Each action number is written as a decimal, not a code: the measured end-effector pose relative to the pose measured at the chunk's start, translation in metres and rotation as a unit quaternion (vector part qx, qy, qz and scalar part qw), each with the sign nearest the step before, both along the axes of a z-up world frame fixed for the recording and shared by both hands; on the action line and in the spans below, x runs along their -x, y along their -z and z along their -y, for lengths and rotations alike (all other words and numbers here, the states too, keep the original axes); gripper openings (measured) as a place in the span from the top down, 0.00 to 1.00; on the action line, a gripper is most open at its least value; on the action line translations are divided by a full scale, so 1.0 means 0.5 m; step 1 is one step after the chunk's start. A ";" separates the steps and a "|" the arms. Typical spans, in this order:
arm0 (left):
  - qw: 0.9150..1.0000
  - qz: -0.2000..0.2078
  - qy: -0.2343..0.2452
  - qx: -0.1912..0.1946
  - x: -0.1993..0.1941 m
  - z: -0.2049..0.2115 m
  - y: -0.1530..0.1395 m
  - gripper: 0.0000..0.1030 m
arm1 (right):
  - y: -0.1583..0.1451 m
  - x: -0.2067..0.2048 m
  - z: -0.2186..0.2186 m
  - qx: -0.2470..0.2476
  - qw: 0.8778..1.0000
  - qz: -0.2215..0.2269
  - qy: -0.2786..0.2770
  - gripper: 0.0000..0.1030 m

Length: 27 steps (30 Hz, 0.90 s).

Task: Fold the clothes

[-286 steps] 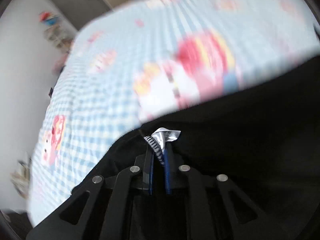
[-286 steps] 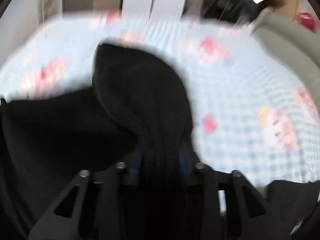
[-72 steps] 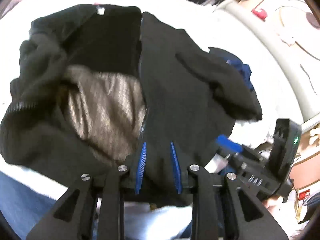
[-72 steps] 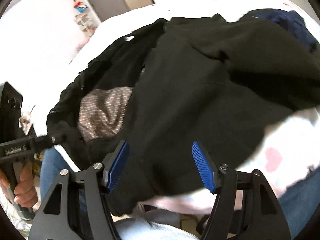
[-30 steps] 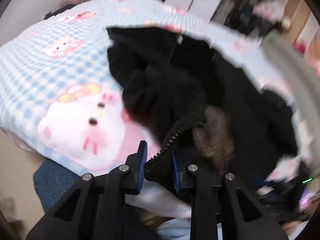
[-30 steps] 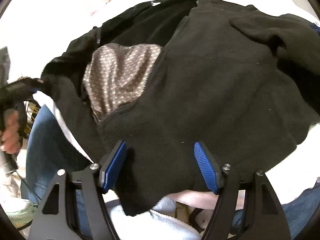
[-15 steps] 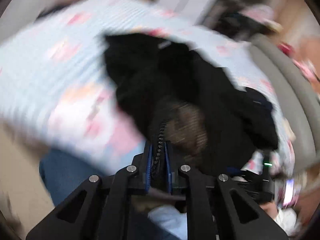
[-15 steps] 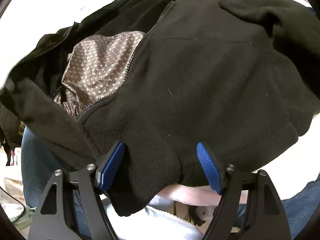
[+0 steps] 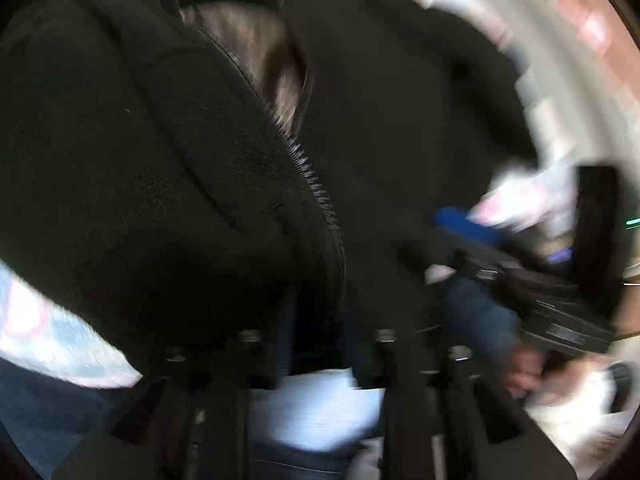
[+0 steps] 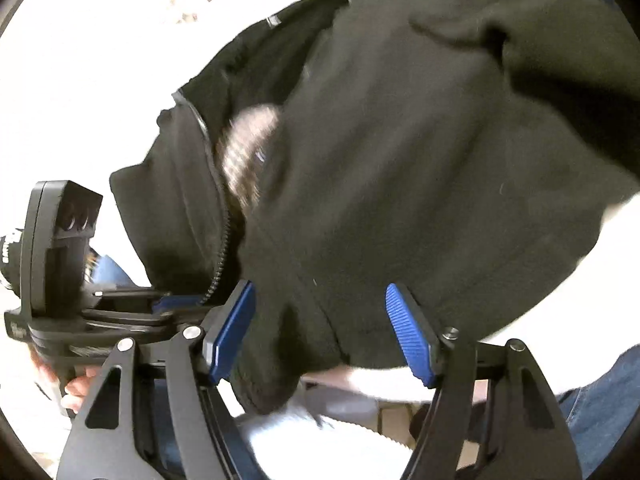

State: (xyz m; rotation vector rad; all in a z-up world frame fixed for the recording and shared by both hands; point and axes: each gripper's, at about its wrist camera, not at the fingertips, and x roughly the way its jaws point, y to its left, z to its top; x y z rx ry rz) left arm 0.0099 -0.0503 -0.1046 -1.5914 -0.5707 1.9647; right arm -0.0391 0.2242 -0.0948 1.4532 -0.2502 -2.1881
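While spread over the near edge of the bed: one black fleece zip-front jacket [image 10: 400, 160], front open, rumpled, not folded as it lies. One patch of brown patterned lining [image 10: 248, 148] showing in the gap between the two front panels. Two zipper halves, only the left one [image 9: 308, 168] clearly readable.

Left tool [image 9: 316, 320]: clenched on the zipper edge of one front panel, low near the hem; confirmed from the right wrist view, blue pads closed on the tape. Right tool [image 10: 320, 320]: released, jaws wide, straddling the hem of the other panel, cloth between the pads but not pinched.

Judged step: closing or squaring the front ahead of a fold. Left view heavily blurred, so likely mid-swing.

Next move calls for: closing the right tool on the hem, thick fleece, so a deep bite; then drawing both corners level and taut, lining tucked out of sight, zipper edges meeting.

Count: one jacket, two tools, two hands (one per handle [image 10: 76, 388]), one bed with blue-and-white checked sheet [image 9: 40, 320], one pair of blue jeans legs [image 10: 600, 392] at the bed edge.
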 end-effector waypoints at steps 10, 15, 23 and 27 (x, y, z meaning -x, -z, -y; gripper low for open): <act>0.991 -0.098 -0.090 -0.029 -0.087 0.142 -0.090 0.54 | 0.023 0.082 0.166 0.035 0.993 0.031 -0.107 0.30; 0.991 -0.099 -0.090 -0.029 -0.066 0.160 -0.094 0.54 | 0.038 0.117 0.223 0.027 0.988 0.023 -0.151 0.53; 0.977 -0.088 -0.196 -0.012 0.114 0.358 -0.162 0.52 | 0.030 0.155 0.221 0.028 0.991 0.008 -0.128 0.72; 0.968 -0.039 -0.247 -0.008 0.226 0.403 -0.129 0.41 | 0.054 0.188 0.222 0.054 0.993 0.037 -0.096 0.59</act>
